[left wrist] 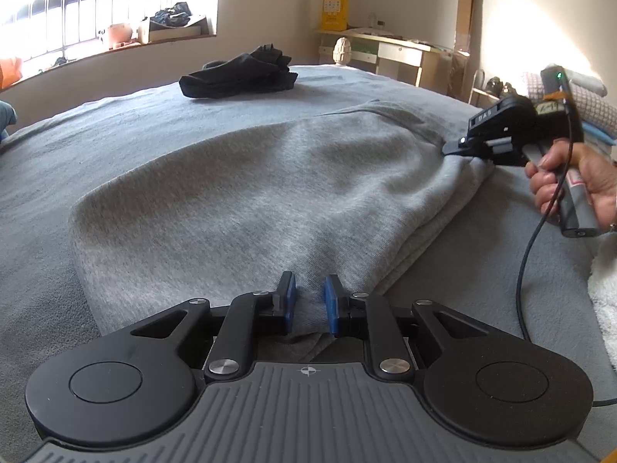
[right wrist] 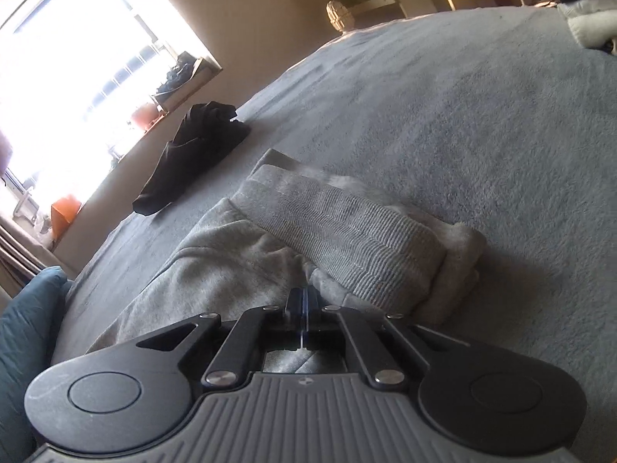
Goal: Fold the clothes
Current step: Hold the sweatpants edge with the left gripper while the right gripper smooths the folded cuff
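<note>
A light grey sweatshirt [left wrist: 239,193] lies spread on the grey bedspread [left wrist: 115,127]. My left gripper [left wrist: 310,301] is shut on a bunched fold of its near edge, the cloth pinched between the blue pads [left wrist: 331,305]. My right gripper [left wrist: 459,146], held by a hand [left wrist: 578,177], pinches the garment's far right edge. In the right wrist view my right gripper [right wrist: 304,301] is shut on thin grey fabric just beside the ribbed hem band [right wrist: 347,239], which is folded over.
A black garment [left wrist: 239,75] lies crumpled further back on the bed, also visible as the black garment [right wrist: 193,150]. A folded stack of cloth [left wrist: 582,104] sits at the right. A desk [left wrist: 393,50] and a bright window [left wrist: 96,4] stand behind. A cable [left wrist: 528,254] hangs from the right gripper.
</note>
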`<state>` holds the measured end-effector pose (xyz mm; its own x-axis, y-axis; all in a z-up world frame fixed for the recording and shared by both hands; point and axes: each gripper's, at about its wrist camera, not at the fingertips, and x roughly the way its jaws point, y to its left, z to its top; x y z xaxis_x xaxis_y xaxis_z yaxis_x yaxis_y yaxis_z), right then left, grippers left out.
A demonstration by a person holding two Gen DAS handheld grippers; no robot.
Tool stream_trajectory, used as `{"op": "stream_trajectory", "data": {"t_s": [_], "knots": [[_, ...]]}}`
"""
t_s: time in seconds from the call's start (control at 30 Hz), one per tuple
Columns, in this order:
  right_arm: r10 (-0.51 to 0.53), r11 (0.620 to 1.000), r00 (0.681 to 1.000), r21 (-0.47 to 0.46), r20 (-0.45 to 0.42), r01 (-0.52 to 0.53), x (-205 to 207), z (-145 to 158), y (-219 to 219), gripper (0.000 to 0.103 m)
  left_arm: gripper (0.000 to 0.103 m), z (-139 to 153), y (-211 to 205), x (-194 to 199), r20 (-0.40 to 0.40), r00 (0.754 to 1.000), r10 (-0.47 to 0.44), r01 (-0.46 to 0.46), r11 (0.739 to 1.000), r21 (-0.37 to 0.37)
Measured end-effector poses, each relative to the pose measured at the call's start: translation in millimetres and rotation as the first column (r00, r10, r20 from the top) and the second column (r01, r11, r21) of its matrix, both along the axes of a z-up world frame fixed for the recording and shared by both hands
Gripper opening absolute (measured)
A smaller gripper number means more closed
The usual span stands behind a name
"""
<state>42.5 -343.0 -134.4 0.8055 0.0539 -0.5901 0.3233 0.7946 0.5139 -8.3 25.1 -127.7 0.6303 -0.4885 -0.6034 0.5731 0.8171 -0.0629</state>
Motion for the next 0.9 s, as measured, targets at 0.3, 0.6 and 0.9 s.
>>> {"op": "stream_trajectory", "data": {"t_s": [0.3,0.6,0.9], "knots": [[-0.188,0.982,0.982,0.041,0.015,0.187,-37.1,25.5,-7.5,0.007,0.02,3.2,-11.0,-1.8,0.007,1.0,0.017,-0.018,0.997,0.078],[-0.229,0.953,0.973,0.194,-0.032,0.231,-38.1,13.8,-34.3,0.043,0.021,5.1,-15.7,-0.8,-0.02,0.997,0.073,-0.071,0.993,0.09],[-0.261,0.94,0.965,0.225,-0.01,0.256,-36.4,10.9,-35.7,0.043,0.021,5.9,-16.0,-2.1,-0.024,0.996,0.087,-0.084,0.992,0.089]]}}
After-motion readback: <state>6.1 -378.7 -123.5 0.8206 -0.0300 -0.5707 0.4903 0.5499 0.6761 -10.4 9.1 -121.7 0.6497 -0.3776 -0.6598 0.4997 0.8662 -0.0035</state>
